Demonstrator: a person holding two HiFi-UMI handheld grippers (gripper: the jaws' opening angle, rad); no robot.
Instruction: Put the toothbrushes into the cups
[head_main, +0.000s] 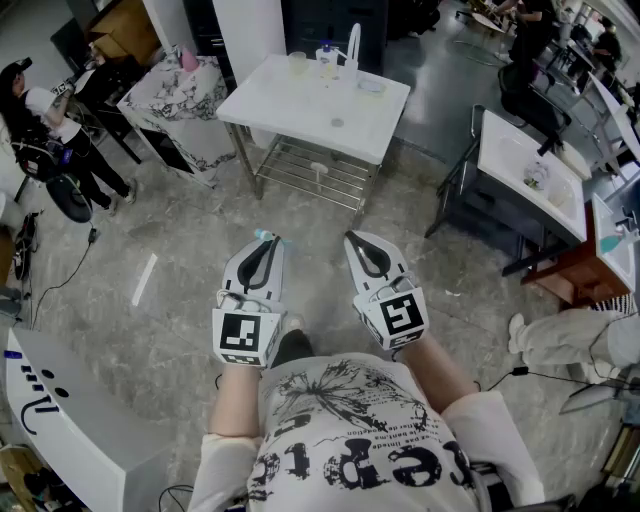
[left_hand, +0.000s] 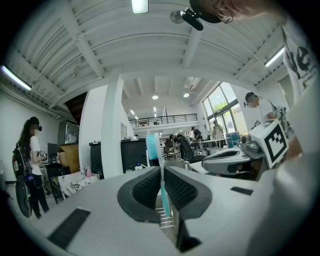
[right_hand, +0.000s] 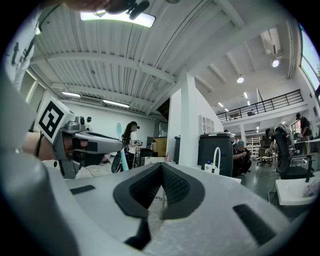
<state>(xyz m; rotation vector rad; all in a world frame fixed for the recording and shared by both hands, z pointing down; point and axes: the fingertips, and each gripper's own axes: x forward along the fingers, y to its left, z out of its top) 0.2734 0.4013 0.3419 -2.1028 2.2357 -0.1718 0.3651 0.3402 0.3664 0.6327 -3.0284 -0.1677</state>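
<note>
**Left tongs grip a toothbrush; right tongs closed on nothing**

The left gripper has its jaws pinched narrow on a teal toothbrush. The brush stands upright between the pads, with its bristle head above them and its handle running down below. The right gripper is just beside it, level with it and pointing the same way. Its jaws are drawn together, the pad tips meet, and no object sits between them. Both are held out in front of the person's printed white T-shirt, above a grey mottled floor.

At the far left of the head view a person in a dark cap stands beside a table with a black-and-white patterned cover. Ahead of the tongs, well apart from them, is a white table with a wire shelf under it. On its far edge stand a few small items. One of them looks like a pale cup, though they are too small to make out for certain. The toothbrush is nowhere near that table; it is up in the left tongs. To the right is another white-topped table, and a light trouser leg and shoe show at the right edge.
</note>
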